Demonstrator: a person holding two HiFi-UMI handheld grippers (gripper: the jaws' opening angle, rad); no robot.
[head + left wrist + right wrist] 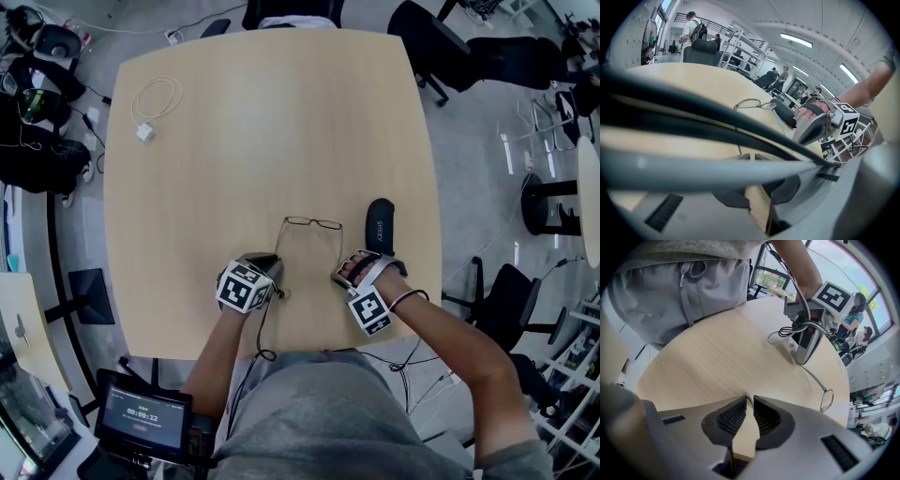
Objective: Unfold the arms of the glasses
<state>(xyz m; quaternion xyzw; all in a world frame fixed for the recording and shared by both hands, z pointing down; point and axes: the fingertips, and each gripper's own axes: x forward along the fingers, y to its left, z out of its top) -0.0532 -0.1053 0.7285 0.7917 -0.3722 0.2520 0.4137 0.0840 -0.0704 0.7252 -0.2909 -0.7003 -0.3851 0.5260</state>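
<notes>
Glasses (312, 223) sit unfolded on the tabletop (262, 122), both arms running back toward the person. Left gripper (277, 281) fingers clamp 1 arm's tip; right gripper (339, 276) fingers, nearly together, pinch the other. A black case (380, 225) lies just beside.

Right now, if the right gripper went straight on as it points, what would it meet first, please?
Most likely the table: the right gripper points steeply down at its bare wood.

The glasses (312, 223) are laid on the table (234, 141), toward its near edge. Their arm ends are met by the left gripper (277, 274) and right gripper (339, 275). A case (380, 225) is set just right of them; a cable (155, 98) is coiled far left.
</notes>
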